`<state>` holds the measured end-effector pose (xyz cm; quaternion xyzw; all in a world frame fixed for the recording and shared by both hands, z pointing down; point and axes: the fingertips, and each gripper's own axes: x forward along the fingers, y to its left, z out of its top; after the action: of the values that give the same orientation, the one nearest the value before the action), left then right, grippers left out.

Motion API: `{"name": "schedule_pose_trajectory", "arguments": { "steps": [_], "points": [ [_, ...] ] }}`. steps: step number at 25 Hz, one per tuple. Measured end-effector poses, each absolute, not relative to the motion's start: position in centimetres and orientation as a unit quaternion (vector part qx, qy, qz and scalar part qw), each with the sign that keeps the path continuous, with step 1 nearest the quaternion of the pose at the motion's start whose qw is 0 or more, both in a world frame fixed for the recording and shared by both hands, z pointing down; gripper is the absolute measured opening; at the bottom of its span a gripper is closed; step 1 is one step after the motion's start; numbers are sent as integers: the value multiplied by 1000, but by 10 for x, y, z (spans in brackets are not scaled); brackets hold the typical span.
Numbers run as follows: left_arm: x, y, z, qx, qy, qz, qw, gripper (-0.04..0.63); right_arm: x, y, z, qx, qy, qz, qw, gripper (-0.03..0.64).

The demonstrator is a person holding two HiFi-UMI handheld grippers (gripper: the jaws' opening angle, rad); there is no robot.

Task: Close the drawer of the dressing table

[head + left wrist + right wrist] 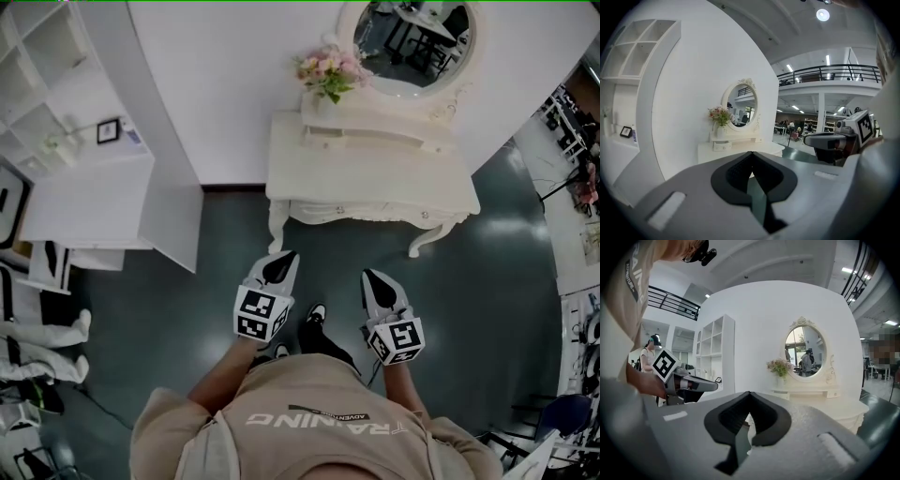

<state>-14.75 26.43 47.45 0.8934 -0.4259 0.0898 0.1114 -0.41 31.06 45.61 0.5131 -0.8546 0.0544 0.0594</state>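
Observation:
The white dressing table (370,173) stands against the wall ahead, with an oval mirror (414,39) and a vase of pink flowers (328,73). A small drawer (323,134) at the left of its upper shelf seems to stick out a little; it also shows as the small drawer (721,146) in the left gripper view. Both grippers hang over the floor in front of the table, apart from it. My left gripper (287,257) (751,153) is shut on nothing. My right gripper (368,276) (749,393) is also shut and holds nothing.
A tall white shelf unit (52,80) and a low white cabinet (89,202) with a small picture frame (109,129) stand to the left. The person's shoes (314,314) rest on the dark green floor (487,272). Racks and gear (581,159) line the right edge.

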Motion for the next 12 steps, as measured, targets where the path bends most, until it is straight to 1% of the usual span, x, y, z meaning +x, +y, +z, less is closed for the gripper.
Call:
{"name": "schedule_pose_trajectory", "arguments": {
  "steps": [12],
  "points": [
    [-113,166,448,874,-468,64,113,18,45,201,454,476,-874,92,37,3]
  ]
}}
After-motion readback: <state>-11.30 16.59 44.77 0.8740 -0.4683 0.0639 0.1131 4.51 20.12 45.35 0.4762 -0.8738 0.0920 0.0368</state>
